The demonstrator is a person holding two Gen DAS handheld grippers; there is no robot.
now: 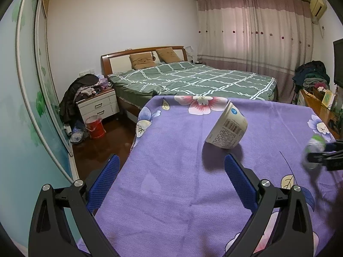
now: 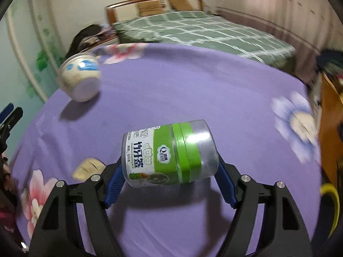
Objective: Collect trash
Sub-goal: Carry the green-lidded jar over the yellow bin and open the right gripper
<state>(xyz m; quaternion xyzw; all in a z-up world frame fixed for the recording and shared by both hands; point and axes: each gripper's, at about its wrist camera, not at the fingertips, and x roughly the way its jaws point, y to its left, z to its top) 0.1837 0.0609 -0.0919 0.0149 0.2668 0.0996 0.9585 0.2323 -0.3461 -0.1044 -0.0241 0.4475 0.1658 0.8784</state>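
A white paper cup (image 1: pixel 227 127) with a barcode lies tipped on the purple flowered cloth (image 1: pixel 171 182); it also shows in the right wrist view (image 2: pixel 80 79). My left gripper (image 1: pixel 171 173) is open and empty, just short of the cup and to its left. My right gripper (image 2: pixel 169 171) is shut on a clear plastic jar with a green label (image 2: pixel 169 154), held sideways above the cloth (image 2: pixel 193 90). The jar shows blurred at the right edge of the left wrist view (image 1: pixel 314 152).
A bed with a green checked cover (image 1: pixel 193 79) stands behind the table. A nightstand piled with clothes (image 1: pixel 98 102) and a red bucket (image 1: pixel 95 126) are at the left. A wooden cabinet (image 1: pixel 319 107) is on the right. A yellow-rimmed object (image 2: pixel 331 205) sits at the right edge.
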